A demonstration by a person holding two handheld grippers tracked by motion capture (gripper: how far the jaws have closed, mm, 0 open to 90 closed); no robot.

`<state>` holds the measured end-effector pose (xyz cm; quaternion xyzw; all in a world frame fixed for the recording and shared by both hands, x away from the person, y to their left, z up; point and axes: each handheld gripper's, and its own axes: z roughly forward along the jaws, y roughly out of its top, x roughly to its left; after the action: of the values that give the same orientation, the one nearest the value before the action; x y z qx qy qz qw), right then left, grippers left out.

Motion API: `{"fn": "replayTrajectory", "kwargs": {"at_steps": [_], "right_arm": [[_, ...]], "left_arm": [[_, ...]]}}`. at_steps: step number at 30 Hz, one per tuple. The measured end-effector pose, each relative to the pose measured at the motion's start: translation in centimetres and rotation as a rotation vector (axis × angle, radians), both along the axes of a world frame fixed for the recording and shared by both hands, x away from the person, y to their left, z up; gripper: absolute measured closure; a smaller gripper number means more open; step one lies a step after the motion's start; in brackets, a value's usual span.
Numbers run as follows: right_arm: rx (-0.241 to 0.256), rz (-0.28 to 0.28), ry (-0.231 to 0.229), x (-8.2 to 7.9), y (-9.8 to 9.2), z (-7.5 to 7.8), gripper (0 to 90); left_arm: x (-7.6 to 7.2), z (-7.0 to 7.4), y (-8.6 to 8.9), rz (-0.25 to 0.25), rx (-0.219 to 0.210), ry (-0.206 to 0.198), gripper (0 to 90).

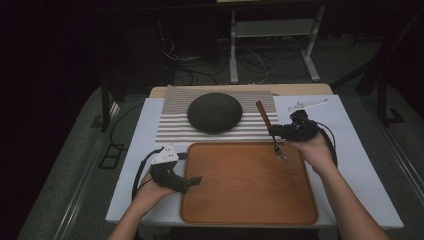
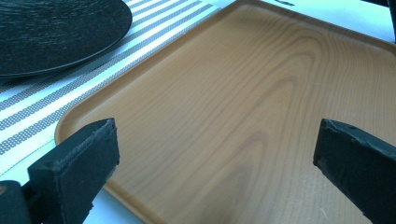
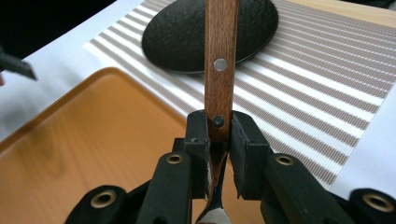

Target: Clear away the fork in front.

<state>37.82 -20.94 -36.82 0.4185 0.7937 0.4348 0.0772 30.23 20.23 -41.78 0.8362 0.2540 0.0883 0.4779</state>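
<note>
My right claw (image 3: 218, 135) clamps the fork (image 1: 270, 131) over the tray (image 1: 240, 210); lower level. Left claw (image 2: 215, 154) gapes, idle.

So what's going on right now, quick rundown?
Right gripper shut on fork, tines over wooden tray. Left gripper open, at tray's left edge. Dark plate on striped mat, nothing blocking.

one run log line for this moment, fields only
right gripper: shut on fork, tines over wooden tray | left gripper: open, at tray's left edge | black plate: on striped mat
</note>
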Motion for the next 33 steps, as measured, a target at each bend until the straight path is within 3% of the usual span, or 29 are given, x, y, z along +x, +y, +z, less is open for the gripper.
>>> {"fn": "replayTrajectory", "kwargs": {"at_steps": [10, 16, 19, 26, 33], "right_arm": [[0.029, 0.070, -0.042, -3.8, 0.5, -1.0, 77.1], [0.035, 0.111, -0.038, -5.4, 1.1, -1.9, 77.1], [0.035, 0.117, -0.028, -5.7, 1.3, -2.2, 77.1], [0.050, 0.138, -0.030, -5.8, 1.8, -2.2, 77.0], [0.052, 0.126, -0.032, -5.6, 1.6, -2.2, 77.0]], "left_arm": [[-0.2, 0.2, 0.1, 0.002, -0.018, 0.005, 0.0], [-0.1, 0.2, -0.1, 0.011, -0.015, 0.011, 0.0], [-0.2, 0.2, -0.1, 0.009, -0.020, 0.011, 0.9], [0.0, 0.6, -0.6, 0.031, -0.039, 0.007, 13.7], [0.7, 1.5, -1.5, 0.028, -0.093, 0.011, 18.9]]}}
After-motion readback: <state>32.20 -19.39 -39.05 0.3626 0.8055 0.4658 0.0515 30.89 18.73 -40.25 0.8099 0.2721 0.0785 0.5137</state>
